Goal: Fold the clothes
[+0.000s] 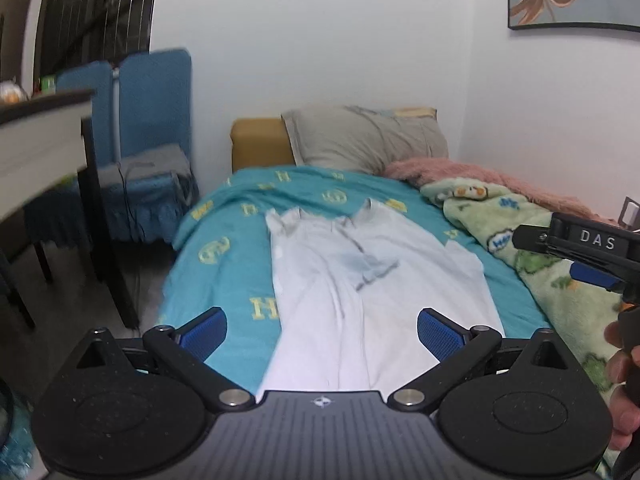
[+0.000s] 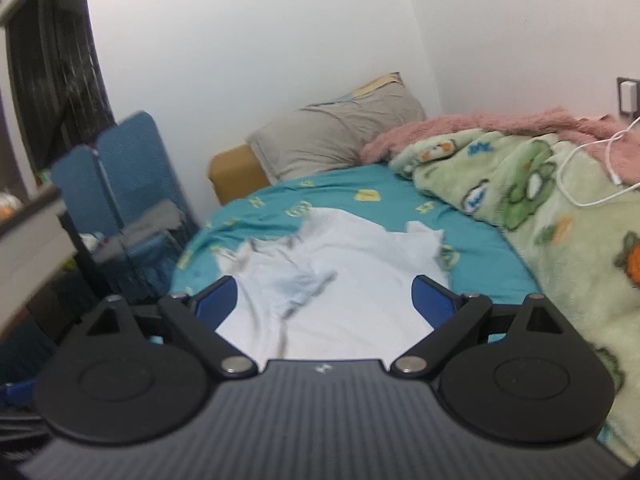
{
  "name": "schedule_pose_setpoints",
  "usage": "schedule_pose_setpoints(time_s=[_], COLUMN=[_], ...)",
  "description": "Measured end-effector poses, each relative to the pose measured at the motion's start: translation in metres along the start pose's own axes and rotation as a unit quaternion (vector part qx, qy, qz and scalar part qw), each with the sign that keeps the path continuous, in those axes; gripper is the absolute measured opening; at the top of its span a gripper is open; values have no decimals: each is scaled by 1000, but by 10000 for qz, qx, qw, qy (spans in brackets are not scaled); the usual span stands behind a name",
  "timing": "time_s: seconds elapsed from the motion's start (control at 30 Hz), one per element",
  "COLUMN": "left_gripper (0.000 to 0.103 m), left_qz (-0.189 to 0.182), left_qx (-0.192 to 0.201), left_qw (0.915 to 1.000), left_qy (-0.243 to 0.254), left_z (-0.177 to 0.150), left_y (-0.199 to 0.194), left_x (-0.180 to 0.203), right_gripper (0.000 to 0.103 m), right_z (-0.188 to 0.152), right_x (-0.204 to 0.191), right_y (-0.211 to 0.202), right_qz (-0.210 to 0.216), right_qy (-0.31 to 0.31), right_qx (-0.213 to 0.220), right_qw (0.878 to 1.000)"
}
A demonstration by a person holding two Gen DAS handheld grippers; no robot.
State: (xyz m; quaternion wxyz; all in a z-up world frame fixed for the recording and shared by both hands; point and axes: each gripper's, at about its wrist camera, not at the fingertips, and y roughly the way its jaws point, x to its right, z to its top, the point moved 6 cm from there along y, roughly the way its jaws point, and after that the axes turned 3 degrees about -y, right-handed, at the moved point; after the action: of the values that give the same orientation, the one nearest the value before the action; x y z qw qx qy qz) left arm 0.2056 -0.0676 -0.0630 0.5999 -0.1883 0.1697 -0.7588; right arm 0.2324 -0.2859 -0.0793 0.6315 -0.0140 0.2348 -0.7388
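A pale blue shirt (image 1: 360, 280) lies spread on the teal bedsheet (image 1: 224, 264), collar toward the grey pillow (image 1: 364, 140), with a green blanket (image 1: 560, 280) beside it. Above the shirt, the left gripper (image 1: 322, 336) and right gripper (image 2: 325, 300) both hang wide apart, holding nothing.

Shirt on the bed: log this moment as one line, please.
shirt: spread on teal bedsheet, collar toward pillow, unfolded | left gripper: open, empty | right gripper: open, empty | fold: not started
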Motion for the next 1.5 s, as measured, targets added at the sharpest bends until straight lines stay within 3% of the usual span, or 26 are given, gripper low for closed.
schedule_pose_setpoints(time_s=[0.2, 0.3, 0.37, 0.43, 0.53, 0.7, 0.73, 0.87, 1.07, 1.23, 1.4, 1.43, 1.47, 1.5], left_gripper=[102, 103, 103, 103, 103, 103, 103, 103, 103, 103, 103, 103, 103, 103], left_qz=[-173, -169, -123, -84, 148, 462, 486, 535, 470, 365, 308, 291, 277, 259], left_qx=[206, 256, 307, 226, -6, -118, -144, -220, -430, -741, -1028, -1076, -1126, -1170], left_qw=[9996, 9994, 9990, 9986, 9971, 9897, 9889, 9880, 9832, 9787, 9714, 9696, 9679, 9667], left_qy=[-77, -146, -300, -467, -752, -1352, -1397, -1433, -1713, -1878, -2117, -2177, -2229, -2262], left_z=[6, -6, -14, -22, -32, -36, -37, -40, -44, -52, -60, -61, -63, -63], left_y=[-3, 6, 12, 24, 42, 67, 70, 81, 102, 118, 131, 132, 134, 134], left_x=[10, 3, -9, -23, -39, -62, -64, -66, -67, -67, -69, -70, -71, -72], right_gripper=[95, 95, 95, 95, 96, 95, 89, 88, 88, 86, 88, 82, 74, 53], right_z=[-4, -2, 11, 26, 19, -47, -52, -56, -76, -80, -70, -68, -65, -60], right_x=[19, 47, 75, 116, 178, 240, 242, 241, 242, 239, 229, 229, 228, 225], right_y=[-4, 6, 18, 34, 72, 154, 169, 222, 270, 298, 315, 316, 317, 318], right_qz=[100, 698, 1252, 1400, 1001, 724, 727, 732, 827, 814, 572, 432, 246, 19], right_qy=[218, 1089, 1895, 2751, 3515, 5040, 5088, 5096, 5390, 5596, 5341, 5306, 5124, 4794], right_qx=[-8, -535, -792, -751, -656, -1061, -1076, -1018, -1291, -1150, -936, -902, -910, -935], right_qw=[9997, 9902, 9706, 9482, 9285, 8541, 8511, 8512, 8282, 8167, 8383, 8417, 8536, 8726])
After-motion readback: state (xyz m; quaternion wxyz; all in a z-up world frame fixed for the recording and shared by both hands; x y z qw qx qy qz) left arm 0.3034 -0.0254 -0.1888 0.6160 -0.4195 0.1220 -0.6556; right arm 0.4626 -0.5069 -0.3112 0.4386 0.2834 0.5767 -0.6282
